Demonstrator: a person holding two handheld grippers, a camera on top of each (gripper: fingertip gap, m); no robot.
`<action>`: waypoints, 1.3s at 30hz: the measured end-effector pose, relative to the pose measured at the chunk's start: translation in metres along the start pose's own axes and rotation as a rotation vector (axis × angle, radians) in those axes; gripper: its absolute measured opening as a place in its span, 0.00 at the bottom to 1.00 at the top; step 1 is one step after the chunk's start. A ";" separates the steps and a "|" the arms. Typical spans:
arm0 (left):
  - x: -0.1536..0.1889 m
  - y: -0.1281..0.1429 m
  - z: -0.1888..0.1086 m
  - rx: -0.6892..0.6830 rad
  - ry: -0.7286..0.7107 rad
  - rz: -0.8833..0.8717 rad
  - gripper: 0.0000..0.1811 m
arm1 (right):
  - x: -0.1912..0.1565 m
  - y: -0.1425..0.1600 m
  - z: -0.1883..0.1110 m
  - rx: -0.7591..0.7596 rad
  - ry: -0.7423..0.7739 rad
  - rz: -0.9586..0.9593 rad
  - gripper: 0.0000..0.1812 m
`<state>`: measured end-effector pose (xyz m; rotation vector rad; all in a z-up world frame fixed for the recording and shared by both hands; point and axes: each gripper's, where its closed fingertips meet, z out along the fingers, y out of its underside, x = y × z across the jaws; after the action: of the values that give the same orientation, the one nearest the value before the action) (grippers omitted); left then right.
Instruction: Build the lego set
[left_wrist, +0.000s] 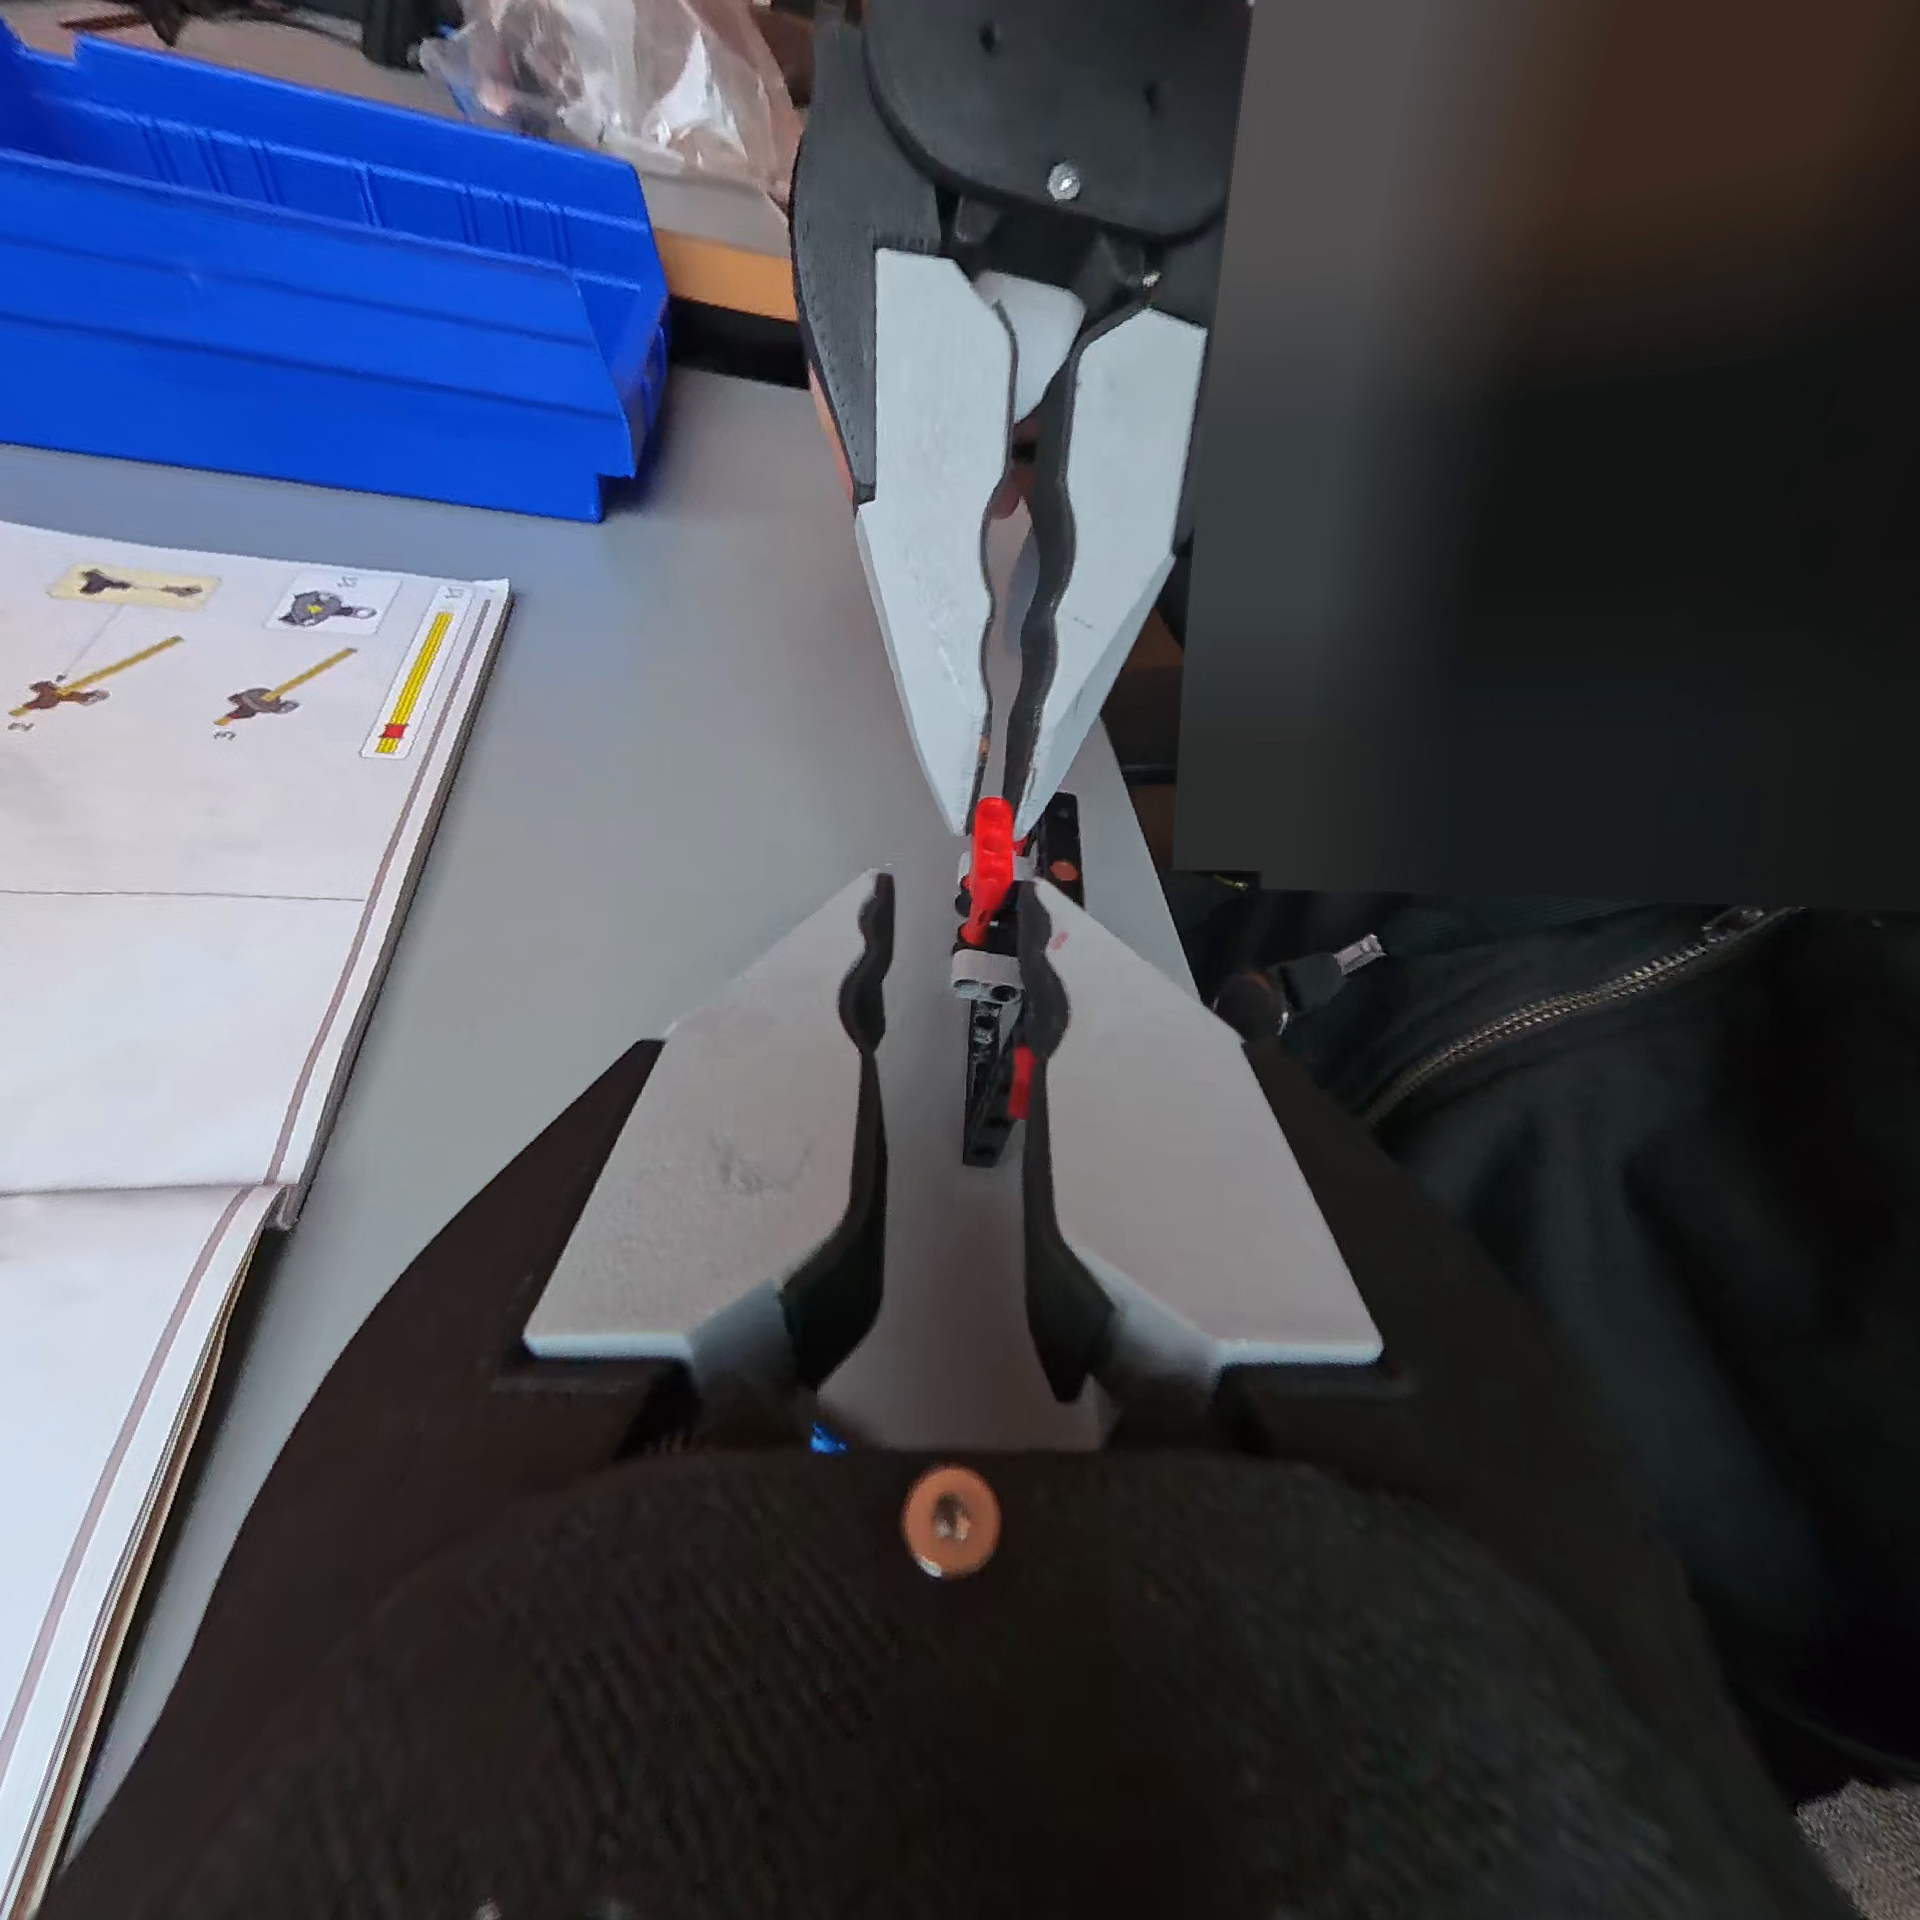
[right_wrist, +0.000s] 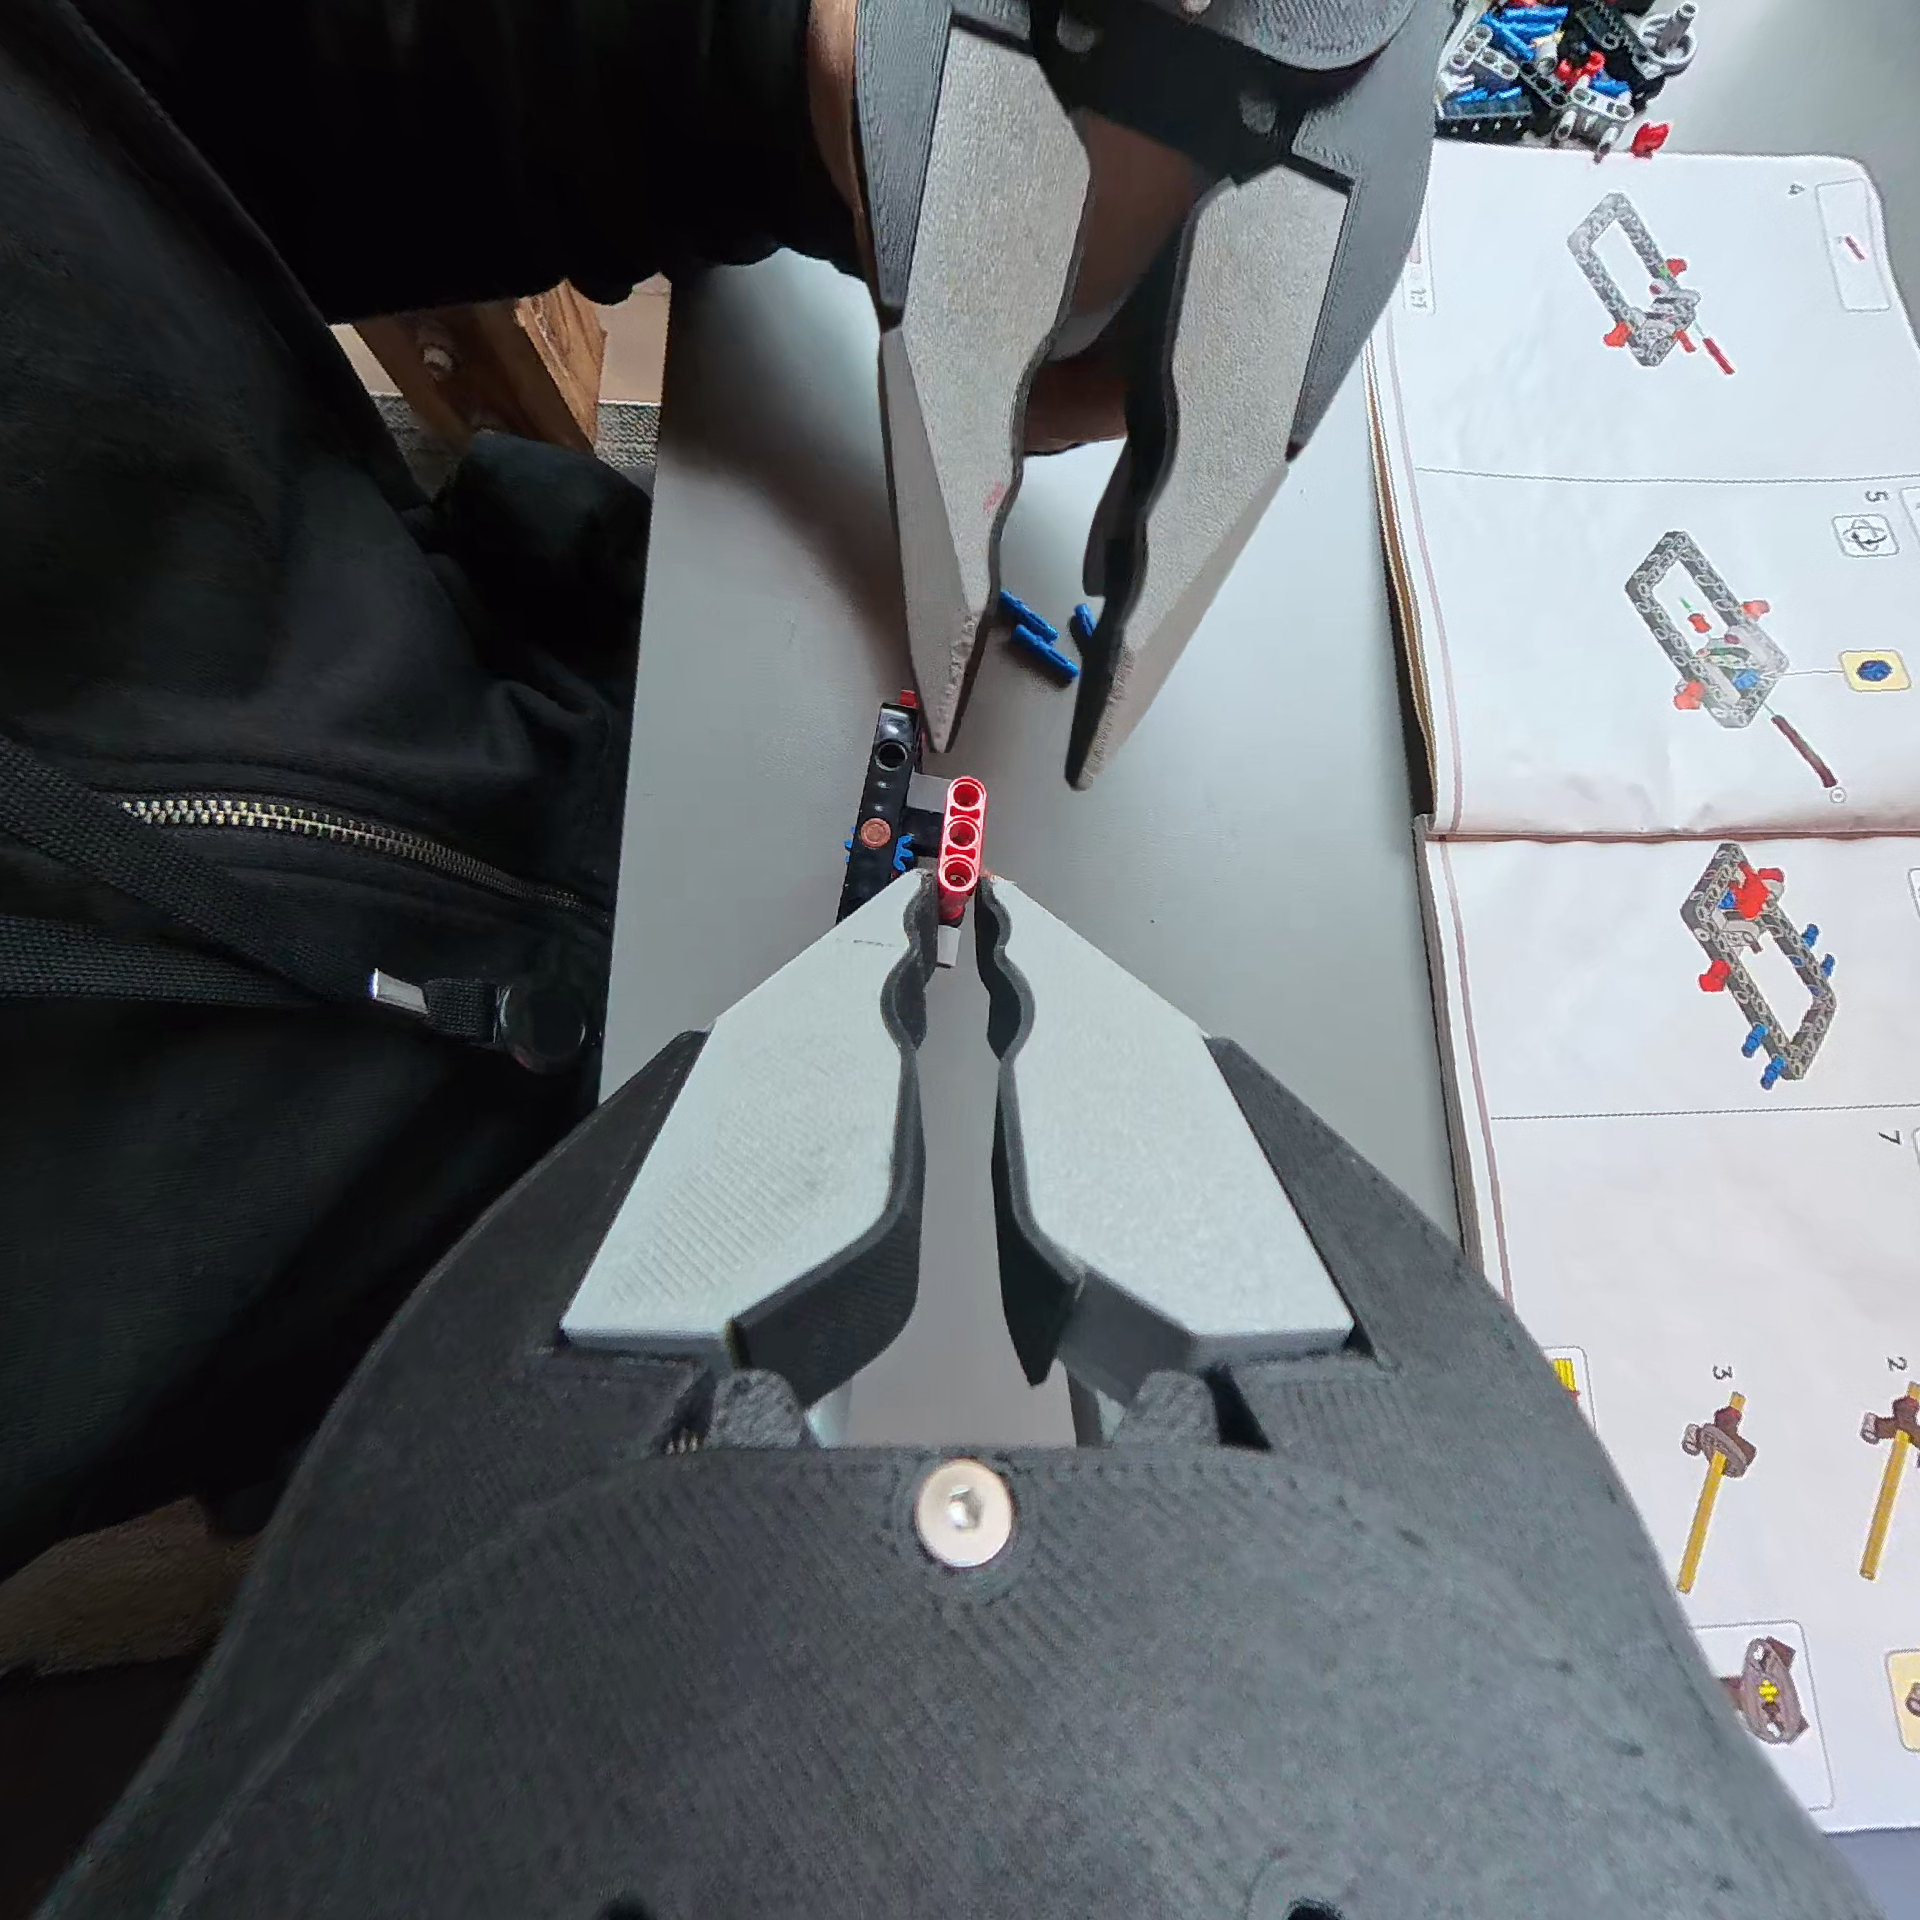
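On the grey counter my right claw pinches the red beam — my left claw gapes, empty, around the black frame.

There are two grippers. There is one open book of building steps, one blue bin and one red piece with three holes. About three small blue pins lie close together.

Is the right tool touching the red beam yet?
Touching. The right wrist view shows the right tool with its fingertips closed on the red beam's near end, no gap.
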<state>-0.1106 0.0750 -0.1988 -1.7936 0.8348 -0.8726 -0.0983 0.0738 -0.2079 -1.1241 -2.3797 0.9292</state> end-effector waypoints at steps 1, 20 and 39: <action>-0.004 0.002 -0.001 -0.010 -0.033 -0.015 0.12 | 0.000 0.000 0.000 0.003 0.002 0.005 0.02; 0.013 0.028 0.008 -0.122 -0.203 0.140 0.04 | 0.000 0.006 -0.004 -0.127 -0.028 -0.008 0.02; 0.027 0.017 0.012 -0.017 -0.199 0.182 0.03 | -0.005 0.005 -0.002 -0.035 -0.064 -0.022 0.02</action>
<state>-0.0895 0.0519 -0.2124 -1.7543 0.8617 -0.5614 -0.0917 0.0728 -0.2102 -1.0937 -2.4634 0.9332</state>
